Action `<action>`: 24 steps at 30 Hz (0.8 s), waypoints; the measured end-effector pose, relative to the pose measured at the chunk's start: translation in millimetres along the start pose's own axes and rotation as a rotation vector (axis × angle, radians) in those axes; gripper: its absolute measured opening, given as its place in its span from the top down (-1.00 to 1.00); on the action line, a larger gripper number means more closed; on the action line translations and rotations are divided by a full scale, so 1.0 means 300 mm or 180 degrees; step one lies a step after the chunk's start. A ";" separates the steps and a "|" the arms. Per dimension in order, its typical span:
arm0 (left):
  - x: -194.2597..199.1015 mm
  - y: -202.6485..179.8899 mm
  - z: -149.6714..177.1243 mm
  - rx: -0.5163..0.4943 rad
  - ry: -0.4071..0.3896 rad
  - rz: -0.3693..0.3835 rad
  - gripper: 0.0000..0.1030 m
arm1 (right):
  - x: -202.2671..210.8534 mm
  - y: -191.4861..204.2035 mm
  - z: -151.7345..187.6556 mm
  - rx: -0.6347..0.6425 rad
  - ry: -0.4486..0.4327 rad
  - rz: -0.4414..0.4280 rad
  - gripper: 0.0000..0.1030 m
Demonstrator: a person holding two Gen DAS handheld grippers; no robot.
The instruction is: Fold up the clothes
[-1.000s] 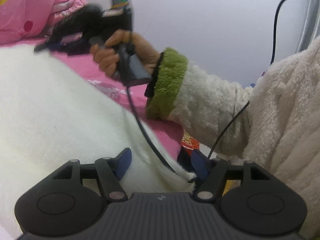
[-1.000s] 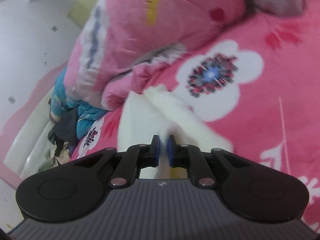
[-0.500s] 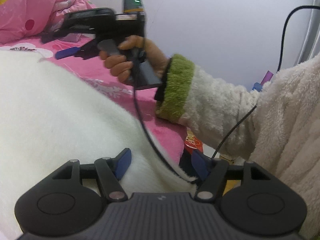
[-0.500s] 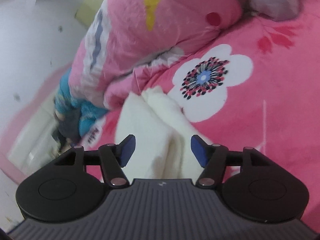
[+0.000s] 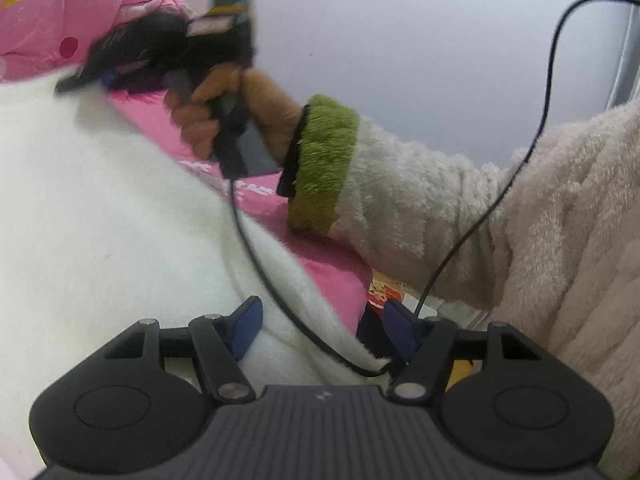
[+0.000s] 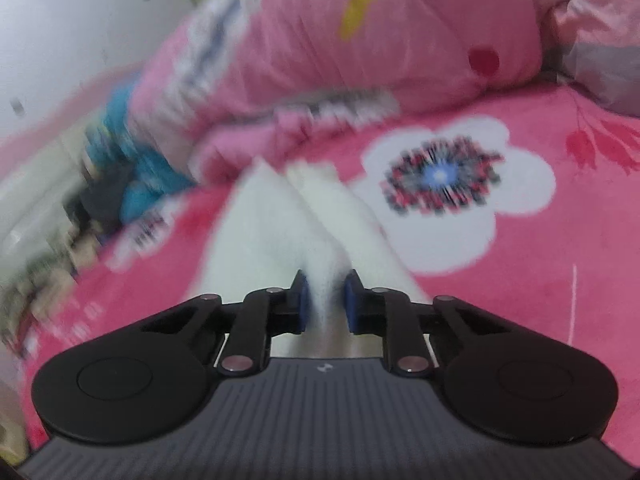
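Observation:
A white fluffy garment (image 5: 112,216) lies on the pink bed. My left gripper (image 5: 324,330) is open, its blue pads either side of the garment's near corner, where the right gripper's black cable (image 5: 256,256) also runs. In the left wrist view, a hand in a green-cuffed sleeve (image 5: 320,160) holds the right gripper over the garment's far edge. In the right wrist view, the right gripper (image 6: 325,300) has its jaws nearly closed around a raised fold of the white garment (image 6: 280,232). A narrow gap with cloth in it remains between the pads.
A pink floral sheet (image 6: 540,248) covers the bed. A big pink quilt (image 6: 380,32) is piled at the head, with blue and dark clothes (image 6: 132,176) to its left. A person in a cream fleece robe (image 5: 560,240) stands at the bed's edge. The wall is pale.
The right gripper was shut on the cloth, opened wide half a second ago, and has now closed again around a fold. The left gripper stayed open and still.

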State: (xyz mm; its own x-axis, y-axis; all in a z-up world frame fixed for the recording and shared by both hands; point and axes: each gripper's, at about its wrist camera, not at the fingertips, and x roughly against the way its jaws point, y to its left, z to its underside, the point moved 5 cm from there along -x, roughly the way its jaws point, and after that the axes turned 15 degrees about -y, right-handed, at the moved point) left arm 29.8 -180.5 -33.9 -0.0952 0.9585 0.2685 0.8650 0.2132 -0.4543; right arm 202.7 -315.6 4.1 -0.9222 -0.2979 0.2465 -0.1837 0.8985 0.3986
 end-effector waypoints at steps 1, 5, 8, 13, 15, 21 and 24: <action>0.002 -0.002 -0.003 0.0009 0.0007 0.0003 -0.32 | 0.020 0.007 -0.022 -0.0058 -0.0083 -0.0037 0.71; -0.006 -0.030 -0.007 -0.0037 0.0052 0.0042 -0.32 | 0.068 -0.029 -0.063 -0.0166 -0.0226 -0.0011 0.71; -0.023 -0.041 -0.002 -0.0060 0.0096 0.0076 -0.32 | 0.080 -0.118 -0.048 -0.0453 -0.0227 0.0044 0.71; -0.049 -0.046 0.022 -0.0076 0.0145 0.0069 -0.32 | 0.027 -0.222 0.059 -0.0709 -0.0045 0.0124 0.70; -0.028 -0.038 0.026 -0.0068 0.0161 0.0065 -0.32 | 0.015 -0.247 0.086 -0.0781 -0.0022 0.0094 0.68; -0.013 -0.012 0.001 -0.0106 0.0187 0.0016 -0.39 | 0.097 -0.263 0.057 -0.0974 0.0164 0.0189 0.14; -0.007 -0.029 0.000 -0.0197 0.0178 -0.0012 -0.46 | 0.287 -0.222 -0.008 -0.0789 0.0052 0.0276 0.06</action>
State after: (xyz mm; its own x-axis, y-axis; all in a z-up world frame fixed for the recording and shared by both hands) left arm 22.5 -184.2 -30.5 -0.0725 0.9454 0.3179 0.8936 0.2031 -0.4003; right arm 136.4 -401.8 1.1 -0.9250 -0.2300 0.3025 -0.0134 0.8152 0.5790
